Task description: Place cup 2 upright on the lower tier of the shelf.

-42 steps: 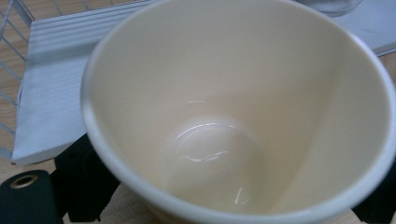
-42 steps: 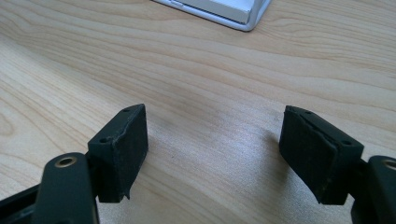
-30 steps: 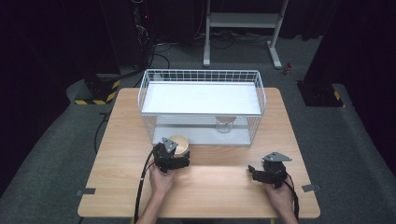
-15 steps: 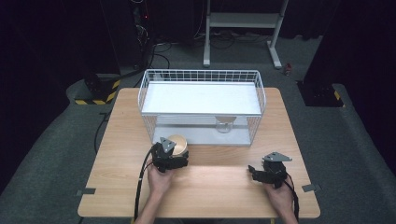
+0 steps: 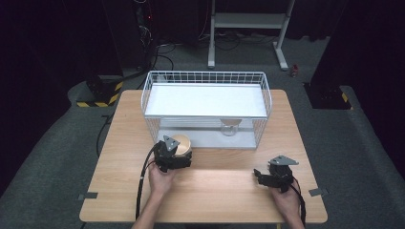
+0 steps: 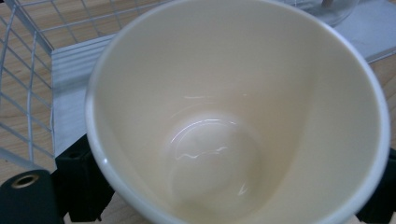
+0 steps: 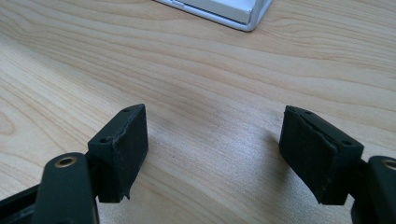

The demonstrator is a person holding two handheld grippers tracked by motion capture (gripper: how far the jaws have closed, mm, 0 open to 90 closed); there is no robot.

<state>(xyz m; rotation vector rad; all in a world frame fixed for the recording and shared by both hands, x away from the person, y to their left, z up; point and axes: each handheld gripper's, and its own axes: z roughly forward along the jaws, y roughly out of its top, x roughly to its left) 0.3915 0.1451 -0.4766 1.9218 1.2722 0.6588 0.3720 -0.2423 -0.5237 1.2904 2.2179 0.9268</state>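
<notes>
Held tight in the left hand-held gripper [image 5: 179,155], cup [image 6: 238,112] just ahead of wire basket [image 5: 206,78], could bump wires and slip out; right hand-held gripper [image 7: 212,156] wide, empty, low over bench [image 5: 224,191].

cup [image 6: 233,116] rim cut off below | hides left tongs' jaws

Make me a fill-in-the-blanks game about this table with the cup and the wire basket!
1. The left gripper is shut on a cream-coloured ____.
2. The right gripper has its jaws ____, with nothing between them.
3. The inside of the cup is ____.
4. The wire basket stands on a table made of ____.

Missing words: cup; open; empty; wood
</notes>
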